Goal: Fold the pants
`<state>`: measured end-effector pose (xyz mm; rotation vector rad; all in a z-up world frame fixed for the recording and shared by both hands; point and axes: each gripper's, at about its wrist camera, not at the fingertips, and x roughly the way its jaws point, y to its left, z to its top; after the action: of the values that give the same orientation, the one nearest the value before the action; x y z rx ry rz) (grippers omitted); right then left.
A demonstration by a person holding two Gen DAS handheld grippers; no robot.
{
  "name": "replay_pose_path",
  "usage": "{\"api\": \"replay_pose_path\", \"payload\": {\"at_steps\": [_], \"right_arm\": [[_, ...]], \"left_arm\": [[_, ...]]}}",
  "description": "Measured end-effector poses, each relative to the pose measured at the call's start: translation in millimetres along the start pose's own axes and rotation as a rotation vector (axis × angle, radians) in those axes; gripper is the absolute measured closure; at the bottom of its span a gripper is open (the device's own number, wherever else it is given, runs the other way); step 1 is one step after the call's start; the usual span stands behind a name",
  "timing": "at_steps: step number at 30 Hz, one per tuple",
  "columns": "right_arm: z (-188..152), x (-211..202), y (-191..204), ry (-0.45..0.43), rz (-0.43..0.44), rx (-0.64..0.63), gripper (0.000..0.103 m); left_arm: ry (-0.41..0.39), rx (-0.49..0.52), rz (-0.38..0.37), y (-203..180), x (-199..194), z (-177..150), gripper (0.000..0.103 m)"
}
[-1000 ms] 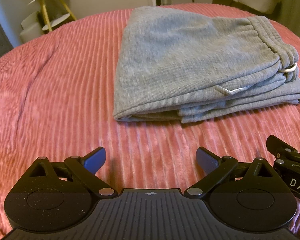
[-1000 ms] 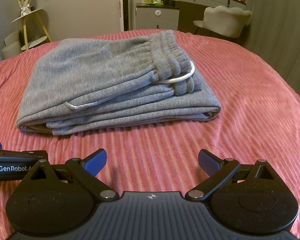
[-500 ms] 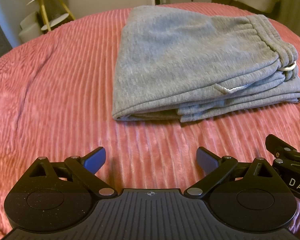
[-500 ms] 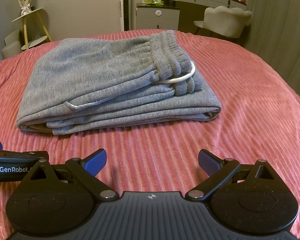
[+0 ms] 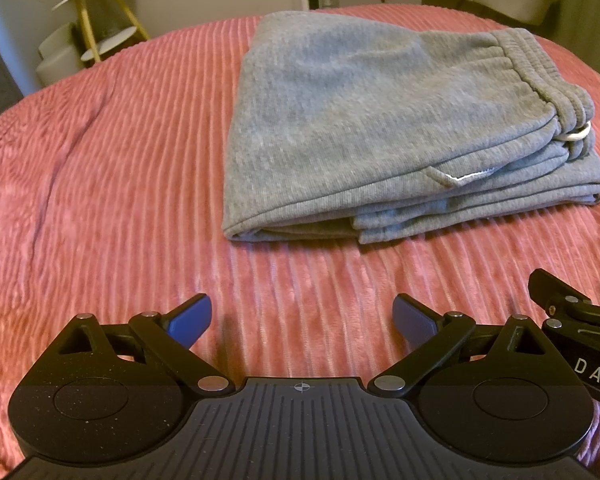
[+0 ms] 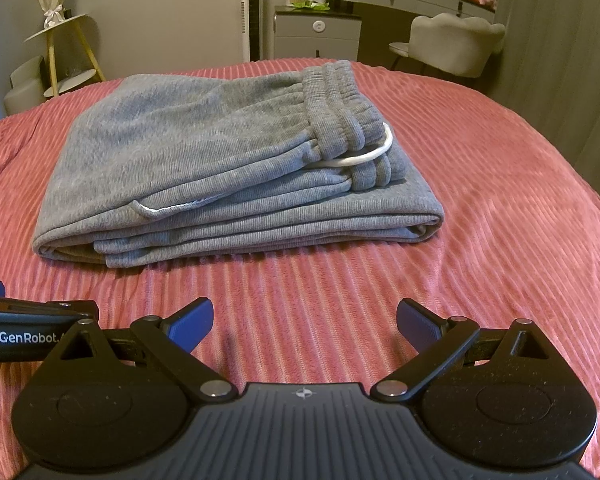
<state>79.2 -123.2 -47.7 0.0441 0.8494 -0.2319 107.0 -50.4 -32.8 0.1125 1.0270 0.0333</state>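
Observation:
Grey sweatpants (image 5: 372, 120) lie folded into a compact stack on the pink ribbed bedspread (image 5: 100, 180). The elastic waistband and a white drawstring loop (image 6: 364, 156) sit on top at the right end. The pants also show in the right wrist view (image 6: 204, 160). My left gripper (image 5: 302, 320) is open and empty, held above the bedspread in front of the stack. My right gripper (image 6: 305, 322) is open and empty too, beside the left one and short of the stack's near edge.
A gold-legged side table (image 6: 66, 52) with a bouquet stands at the back left. A grey cabinet (image 6: 318, 36), a dresser and a grey chair (image 6: 452, 40) stand behind the bed. The bedspread (image 6: 500, 200) extends right of the pants.
Both grippers have drawn back slightly from the folded pants. Both stay open and the pants have not moved.

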Motion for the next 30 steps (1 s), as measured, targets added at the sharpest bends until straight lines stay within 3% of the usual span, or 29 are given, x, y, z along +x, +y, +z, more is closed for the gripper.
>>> {"api": "replay_pose_path", "payload": {"at_steps": [30], "right_arm": [[-0.9,0.0,1.3,0.001,-0.003,-0.011,0.005]], "left_arm": [[0.005,0.0,0.0,0.4,0.1,0.0,0.003]]}}
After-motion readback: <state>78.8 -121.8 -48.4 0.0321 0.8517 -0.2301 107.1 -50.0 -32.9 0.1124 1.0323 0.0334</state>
